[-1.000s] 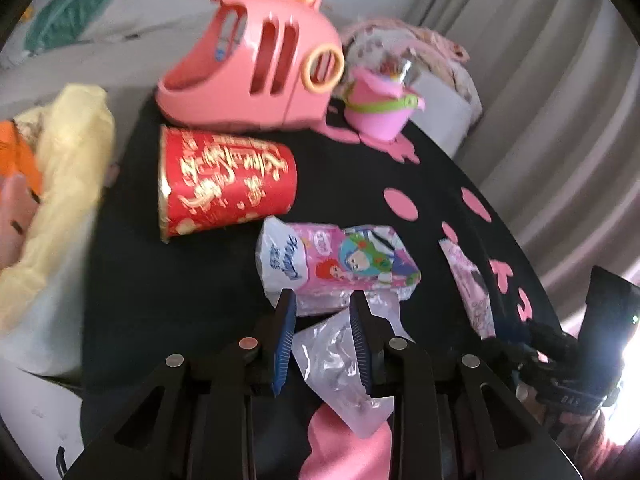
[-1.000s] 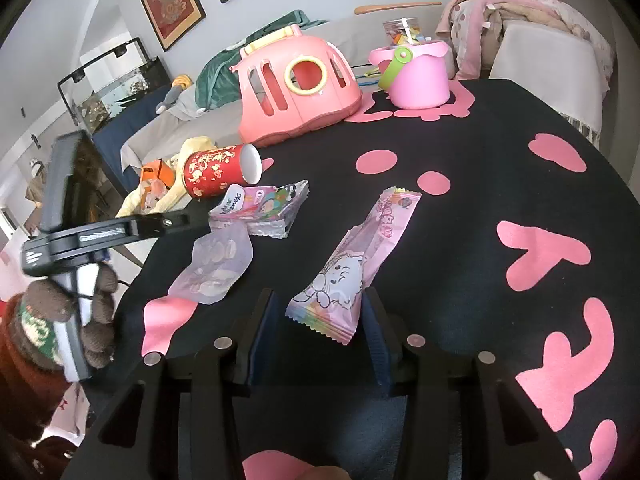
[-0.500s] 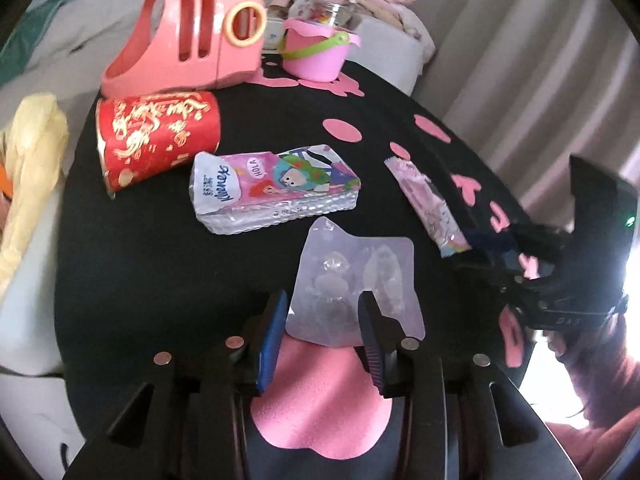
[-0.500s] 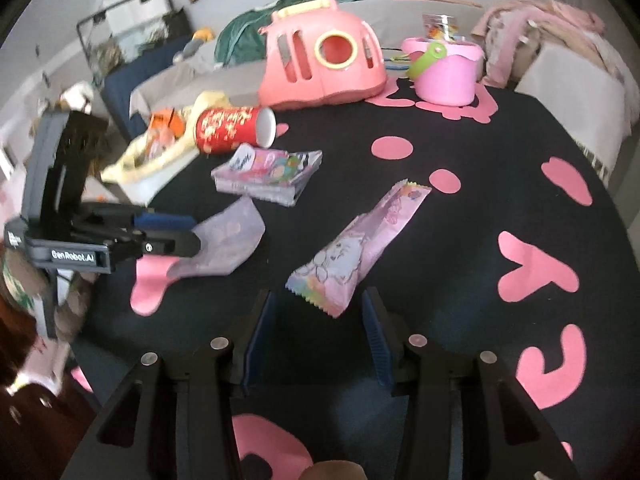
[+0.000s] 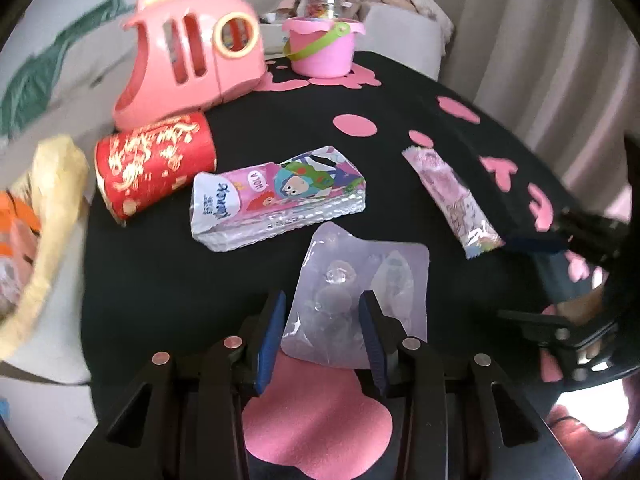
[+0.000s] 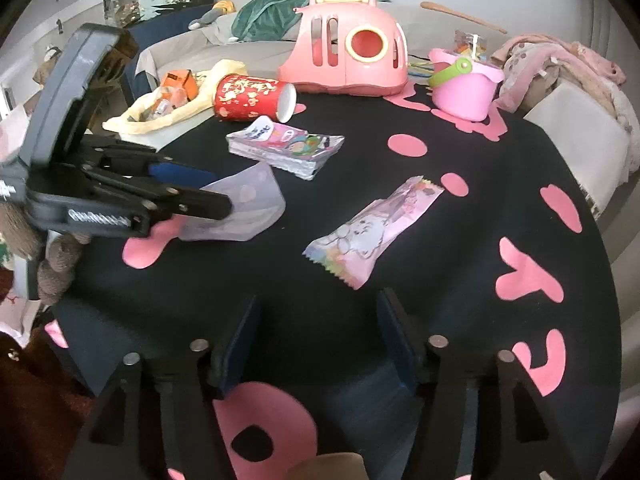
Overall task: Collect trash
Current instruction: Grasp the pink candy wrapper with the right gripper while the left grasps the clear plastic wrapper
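Note:
A clear plastic blister pack (image 5: 360,288) lies on the black table with its near edge between the open fingers of my left gripper (image 5: 322,316); the fingers straddle it without closing. It also shows in the right wrist view (image 6: 248,208), with the left gripper (image 6: 200,190) over it. A pink candy wrapper (image 6: 374,230) lies ahead of my open, empty right gripper (image 6: 316,320); it shows in the left wrist view too (image 5: 452,200). A tissue pack (image 5: 276,196) and a red paper cup (image 5: 154,164) lie further back.
A pink toy carrier (image 6: 348,52) and a pink bucket (image 6: 466,84) stand at the table's far side. A yellow-lined bin (image 6: 168,108) with scraps sits past the left edge. The black cloth has pink patches (image 6: 528,276). A sofa with clothes is behind.
My left gripper has drawn back and turned right, so the blister pack now sits further out between its fingers. My right gripper has pulled back from the candy wrapper and stays open.

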